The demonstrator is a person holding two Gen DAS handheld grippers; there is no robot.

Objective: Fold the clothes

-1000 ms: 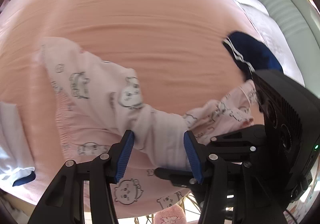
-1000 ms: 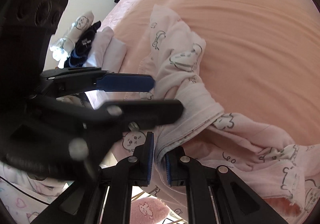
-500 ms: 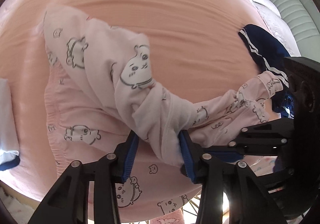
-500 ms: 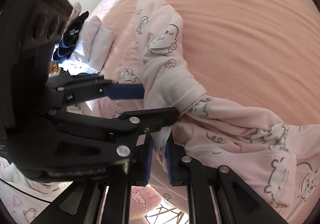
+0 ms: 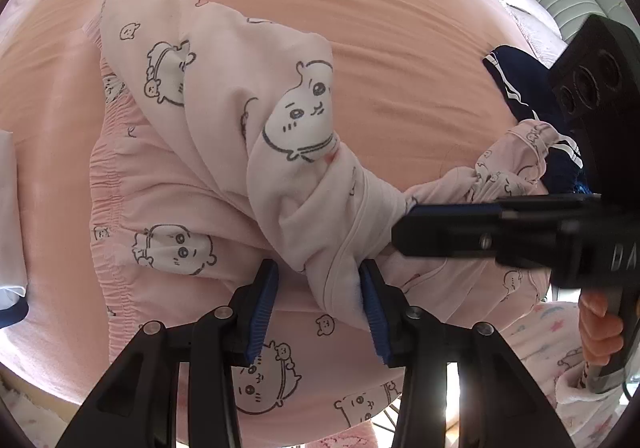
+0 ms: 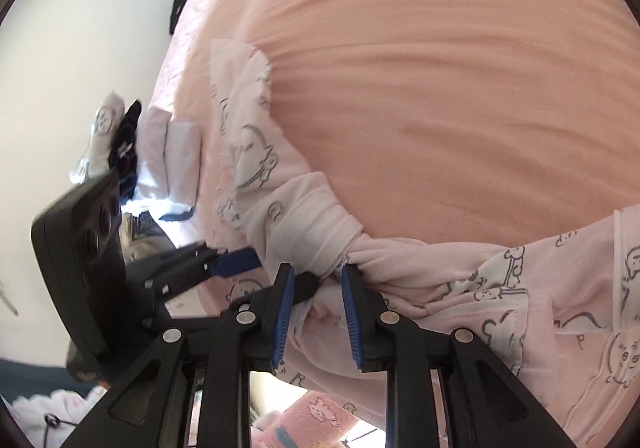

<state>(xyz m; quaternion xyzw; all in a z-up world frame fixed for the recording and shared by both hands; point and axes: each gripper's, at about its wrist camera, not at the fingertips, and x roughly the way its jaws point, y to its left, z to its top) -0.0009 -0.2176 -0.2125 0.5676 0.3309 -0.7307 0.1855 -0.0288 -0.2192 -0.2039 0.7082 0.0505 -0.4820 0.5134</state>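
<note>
Bright, even daylight; soft shadows under cloth folds. Fisheye bending and black vignette at all edges. Left view sharp, with glare between the finger mounts at bottom. Right view motion-blurred across the sheet (image 6: 440, 88); wall (image 6: 80, 48) at left washed out.

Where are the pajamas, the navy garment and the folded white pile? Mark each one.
pajamas (image 5: 296, 116): left wrist view, on the big cartoon face.
navy garment (image 5: 516, 76): left wrist view, on its dark cloth.
white pile (image 6: 176, 152): right wrist view, on the top fold.
</note>
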